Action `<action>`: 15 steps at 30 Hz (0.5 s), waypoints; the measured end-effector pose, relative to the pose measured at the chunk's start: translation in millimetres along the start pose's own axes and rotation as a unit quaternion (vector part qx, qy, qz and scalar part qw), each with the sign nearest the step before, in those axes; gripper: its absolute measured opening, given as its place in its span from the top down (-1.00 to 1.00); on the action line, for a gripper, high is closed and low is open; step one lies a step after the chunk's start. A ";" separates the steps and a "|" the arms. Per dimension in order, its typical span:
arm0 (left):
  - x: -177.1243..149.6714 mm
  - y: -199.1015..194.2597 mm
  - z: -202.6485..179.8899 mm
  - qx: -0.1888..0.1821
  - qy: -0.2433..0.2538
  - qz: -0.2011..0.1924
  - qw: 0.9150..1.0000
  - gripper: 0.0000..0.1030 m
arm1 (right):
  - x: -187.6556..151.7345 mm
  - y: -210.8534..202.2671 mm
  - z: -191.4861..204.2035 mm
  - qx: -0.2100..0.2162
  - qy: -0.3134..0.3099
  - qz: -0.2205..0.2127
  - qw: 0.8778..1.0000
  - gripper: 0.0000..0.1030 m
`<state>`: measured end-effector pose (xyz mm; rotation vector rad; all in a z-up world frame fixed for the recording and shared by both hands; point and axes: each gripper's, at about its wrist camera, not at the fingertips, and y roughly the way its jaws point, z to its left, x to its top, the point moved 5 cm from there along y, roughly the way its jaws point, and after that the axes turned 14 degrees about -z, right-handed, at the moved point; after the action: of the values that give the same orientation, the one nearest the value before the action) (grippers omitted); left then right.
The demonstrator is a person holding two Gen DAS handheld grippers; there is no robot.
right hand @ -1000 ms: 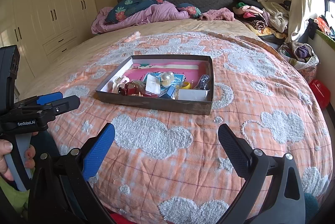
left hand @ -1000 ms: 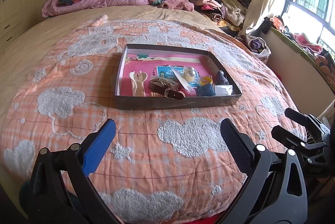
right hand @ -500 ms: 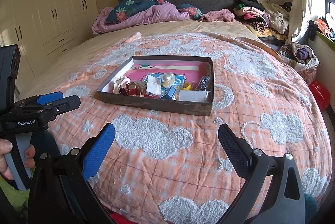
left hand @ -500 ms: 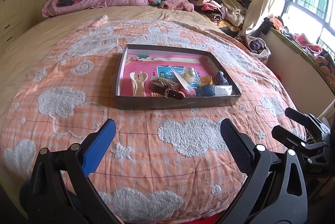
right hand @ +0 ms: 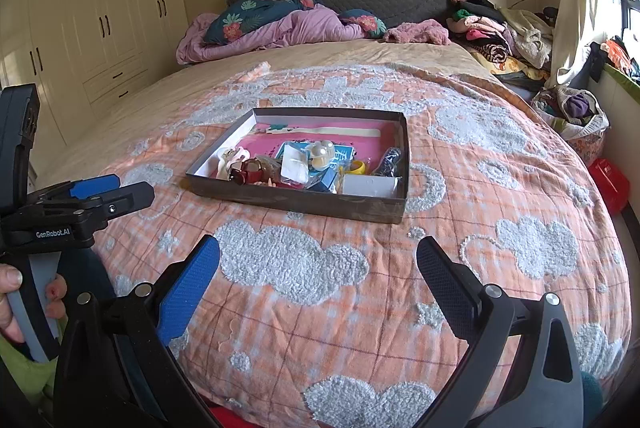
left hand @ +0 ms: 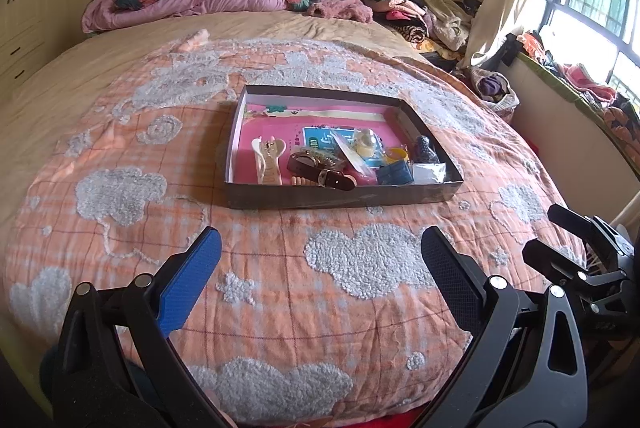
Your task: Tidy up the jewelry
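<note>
Jewelry (left hand: 320, 163) sits heaped in a shallow dark box (left hand: 344, 193) with a pink lining, and that box lies in the middle of the orange bedspread (left hand: 120, 131) with its tufted grey clouds.

From the left wrist camera, the left gripper (left hand: 320, 256) hangs low over the near edge of the bedspread, well short of the box and pointing toward it, its blue pad and black pad spread wide with nothing between them. Inside the box, a cream hair claw (left hand: 269, 159) lies toward the left side, a brown watch strap (left hand: 320, 171) just beside it, a small clear jar (left hand: 366, 143) further back on a blue card, a yellow ring-shaped piece (left hand: 396, 155) and a dark beaded item (left hand: 426, 149) toward the right side. At the right margin, nearer than the box, the black frame of the right gripper (left hand: 576, 248) shows side-on.

From the right wrist camera, the right gripper (right hand: 318, 256) is held level above the bedspread, also well short of the box – its two pads stand wide apart and grip nothing. The box appears slightly left of centre, its heap gathered toward the near wall, a white card (right hand: 370, 185) leaning in its near right corner. Left of the box, the left gripper (right hand: 100, 193) shows side-on, and a hand (right hand: 24, 304) wraps its grey handle at the lower left, thumb on top, fingers curled under
</note>
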<state>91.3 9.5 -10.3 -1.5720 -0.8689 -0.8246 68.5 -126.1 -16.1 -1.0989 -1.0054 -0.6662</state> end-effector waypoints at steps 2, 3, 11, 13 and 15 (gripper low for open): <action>-0.1 0.8 -0.3 0.000 -0.001 0.001 1.000 -0.81 | 0.0 -0.1 0.0 0.000 0.001 0.000 1.000 -0.91; 0.0 0.7 -0.4 0.000 -0.001 0.002 1.000 -0.81 | 0.7 -0.3 -0.6 0.000 0.001 0.001 1.000 -0.91; -2.0 1.3 1.3 -0.002 -0.002 0.000 1.000 -0.81 | 0.2 -0.2 0.6 0.000 0.001 0.001 1.000 -0.91; -1.7 0.9 1.2 -0.003 -0.002 -0.001 1.000 -0.81 | -0.9 -0.1 1.5 0.000 0.000 0.002 1.000 -0.91; -2.3 1.2 2.1 -0.007 -0.003 -0.003 1.000 -0.81 | -0.3 -0.2 0.4 0.000 -0.001 0.003 1.000 -0.91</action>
<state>91.3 11.2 -13.2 -1.5854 -0.8738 -0.8310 68.0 -125.8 -16.2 -1.1024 -1.0032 -0.6610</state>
